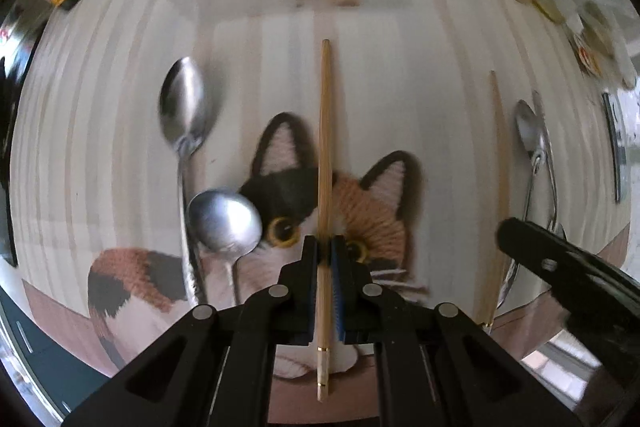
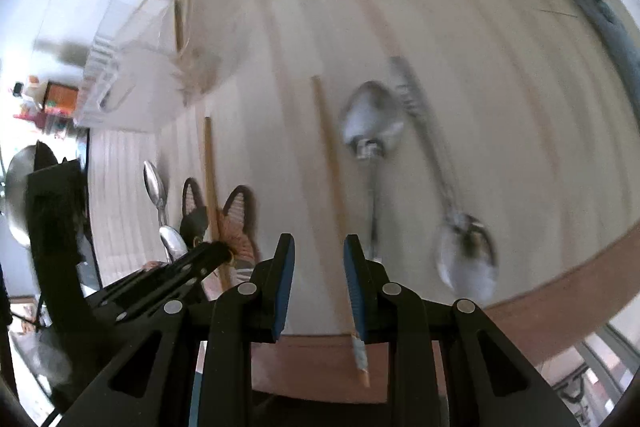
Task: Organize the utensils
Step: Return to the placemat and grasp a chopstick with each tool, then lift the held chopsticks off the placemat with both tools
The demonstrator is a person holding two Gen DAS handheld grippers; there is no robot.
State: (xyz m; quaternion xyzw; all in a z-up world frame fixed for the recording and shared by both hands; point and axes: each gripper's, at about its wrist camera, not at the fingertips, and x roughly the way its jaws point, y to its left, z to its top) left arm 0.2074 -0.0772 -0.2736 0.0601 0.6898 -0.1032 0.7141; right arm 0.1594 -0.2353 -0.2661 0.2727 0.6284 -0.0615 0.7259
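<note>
A: Where was the chopstick [image 1: 325, 163]?
B: Pinched between the closed blue pads of the left gripper [image 1: 325, 251], shaft running toward 12 o'clock over the cat patch [image 1: 372, 211]. Gripped near the banded butt end, probably so the tip stays free for aiming.

A: Right gripper [image 2: 318, 263]?
B: Jaws apart, holding nothing. The second chopstick [image 2: 330, 163] lay on the table [image 2: 500, 107] along the 1 o'clock pad, likely lined up for a pick.

A: Surroundings?
B: In the left view, two spoons [image 1: 224, 219] at 9 o'clock. In the right view, a spoon [image 2: 370, 123] and a second one [image 2: 466, 251] at 2 o'clock; a blurred clear holder [image 2: 132, 79] at 10 o'clock, possibly the destination.
</note>
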